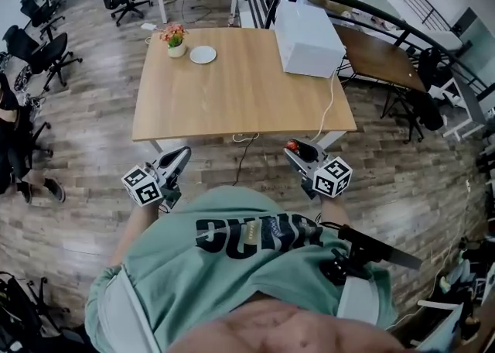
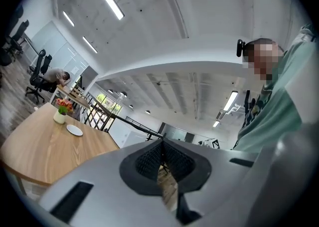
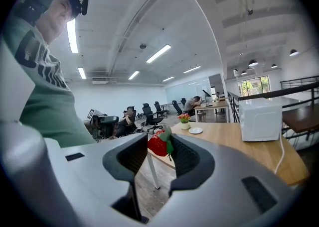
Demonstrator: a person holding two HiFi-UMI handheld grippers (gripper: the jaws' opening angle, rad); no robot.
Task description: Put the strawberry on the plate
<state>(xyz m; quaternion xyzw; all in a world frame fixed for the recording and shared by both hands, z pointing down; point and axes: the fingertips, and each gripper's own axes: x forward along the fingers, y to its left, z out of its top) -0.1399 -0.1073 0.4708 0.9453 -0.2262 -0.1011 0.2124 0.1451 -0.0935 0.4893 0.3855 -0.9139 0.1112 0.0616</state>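
The strawberry [image 3: 158, 144] is pinched in the right gripper [image 3: 160, 147], up in the air just off the table's [image 1: 232, 100] near edge. The plate [image 1: 203, 54] sits at the far side next to a little flower pot [image 1: 175, 39], well apart from the berry. The left gripper [image 2: 162, 152] is clenched on nothing.

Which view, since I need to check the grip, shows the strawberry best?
The right gripper view: the strawberry sits large in the jaws of the right gripper, green leaves clear. The head view shows it as a small red spot at that gripper's tip. The left gripper view misses it.
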